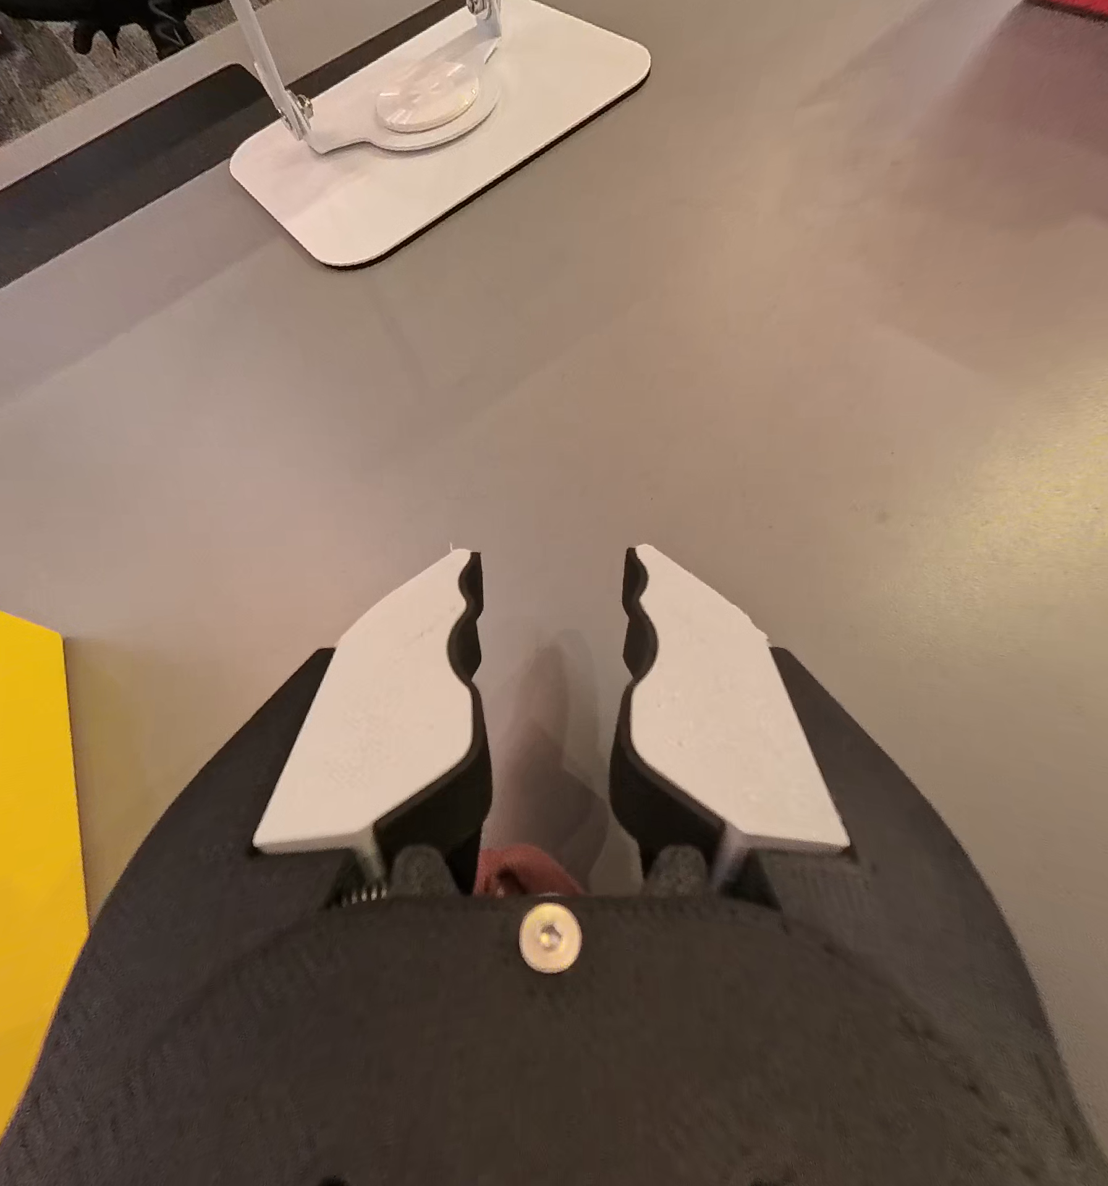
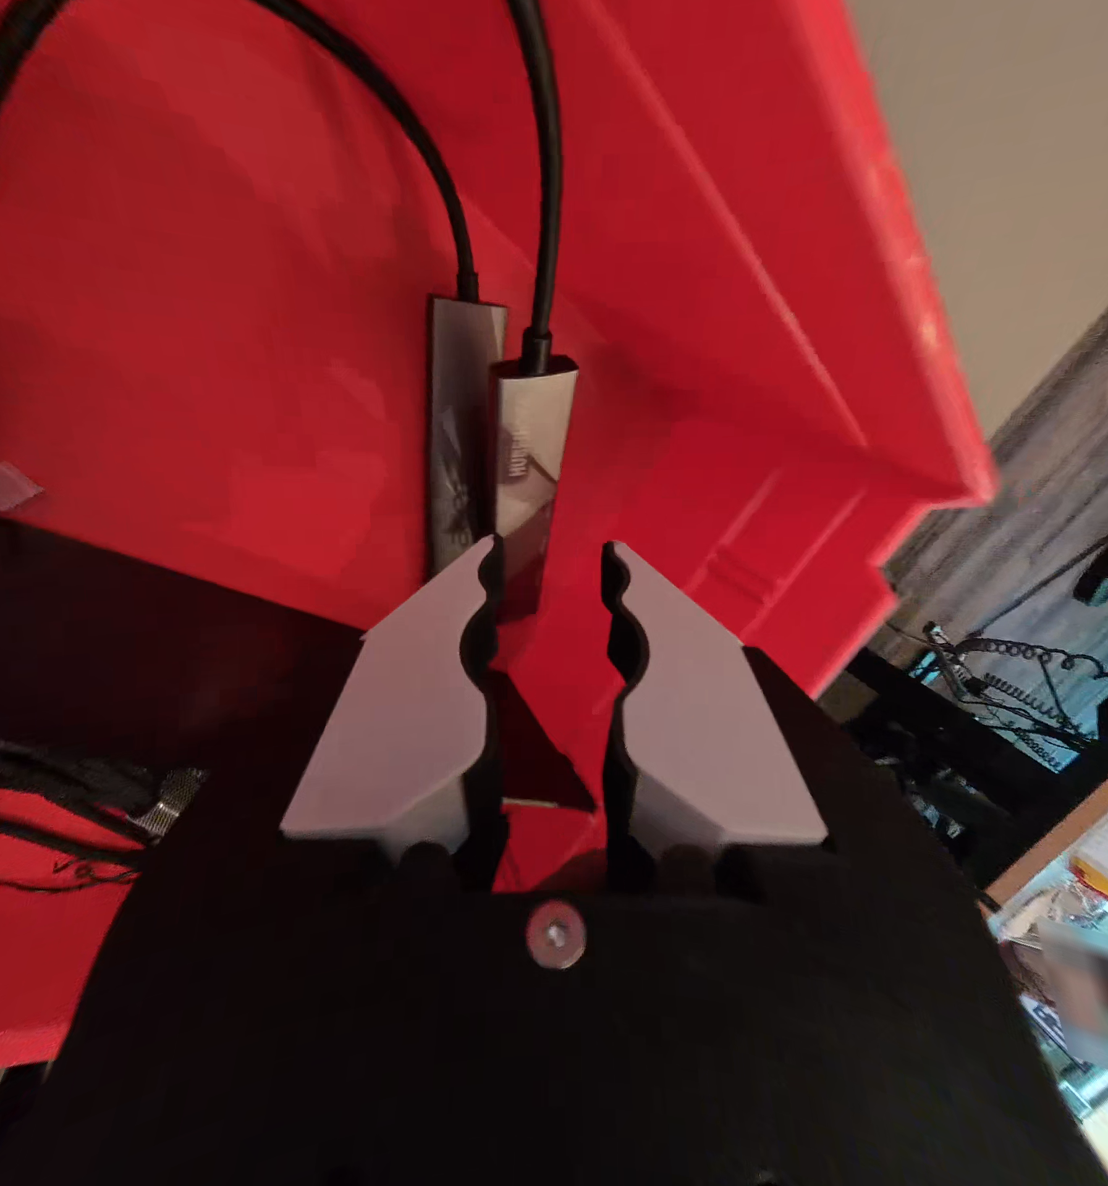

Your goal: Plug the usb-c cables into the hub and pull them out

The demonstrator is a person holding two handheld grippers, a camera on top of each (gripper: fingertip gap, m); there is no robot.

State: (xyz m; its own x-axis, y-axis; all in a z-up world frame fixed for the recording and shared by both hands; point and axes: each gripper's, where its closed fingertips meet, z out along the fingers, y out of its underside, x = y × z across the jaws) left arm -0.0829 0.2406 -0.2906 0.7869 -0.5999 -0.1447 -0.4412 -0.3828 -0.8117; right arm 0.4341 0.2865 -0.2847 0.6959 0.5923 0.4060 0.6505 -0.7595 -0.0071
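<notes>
In the right wrist view, two slim grey hubs lie side by side in a red bin (image 2: 217, 321). The nearer hub (image 2: 528, 449) overlaps the farther hub (image 2: 451, 417). A black cable (image 2: 548, 192) runs up from the nearer hub, and another black cable (image 2: 423, 160) curves away from the farther one. My right gripper (image 2: 551, 549) is open just above the nearer hub's lower end, which its left finger partly hides. Thin braided black cables (image 2: 57, 789) with a metal-sleeved end lie at the left. My left gripper (image 1: 552, 558) is open and empty over the grey table (image 1: 602, 417).
A white flat stand base (image 1: 448, 147) with a hinged arm sits at the table's far left. A yellow panel (image 1: 12, 834) is at the near left. A dark flat object (image 2: 121, 642) lies in the bin's left part. Shelves and clutter lie beyond the bin's right wall (image 2: 827, 385). The yellow panel (image 1: 12, 834) sits 15 centimeters or so from the ends of my left fingers.
</notes>
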